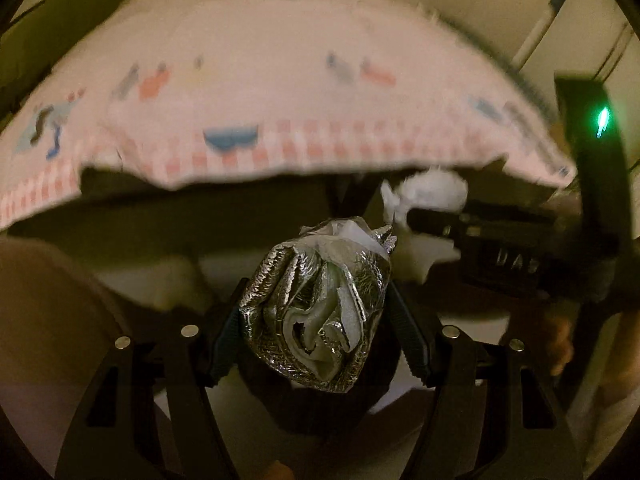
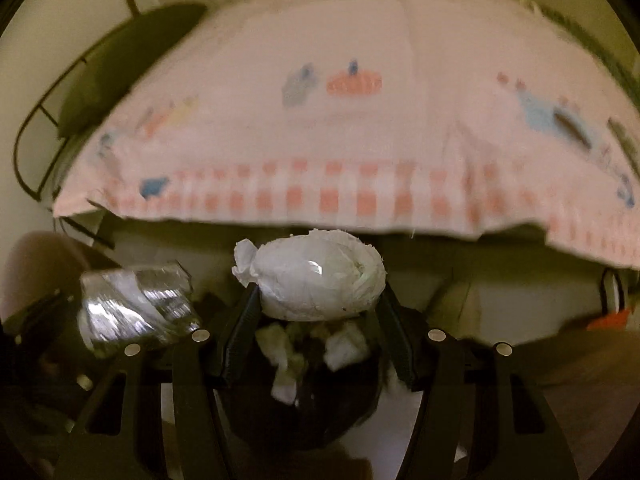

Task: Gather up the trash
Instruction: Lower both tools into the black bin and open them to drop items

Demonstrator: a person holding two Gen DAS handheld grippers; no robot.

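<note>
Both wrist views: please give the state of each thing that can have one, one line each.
Left tool: shut on the foil wad.
Foil wad: crumpled, held off the table.
Right tool: shut on the paper wad.
Paper wad: balled up, held above the bin.
Bin: open, white scraps inside.
Tablecloth: spread over the table, edge hanging.

Foil wad (image 1: pixel 316 312): crinkled metallic silver, shiny, embossed texture, white foam lining showing. Tissue ball (image 2: pixel 318 286): white paper, matt, wrinkled. Tablecloth (image 2: pixel 360 120): pale pink cloth, matt, printed checks. Gripper fingers (image 1: pixel 408 340): black plastic, ribbed pads
</note>
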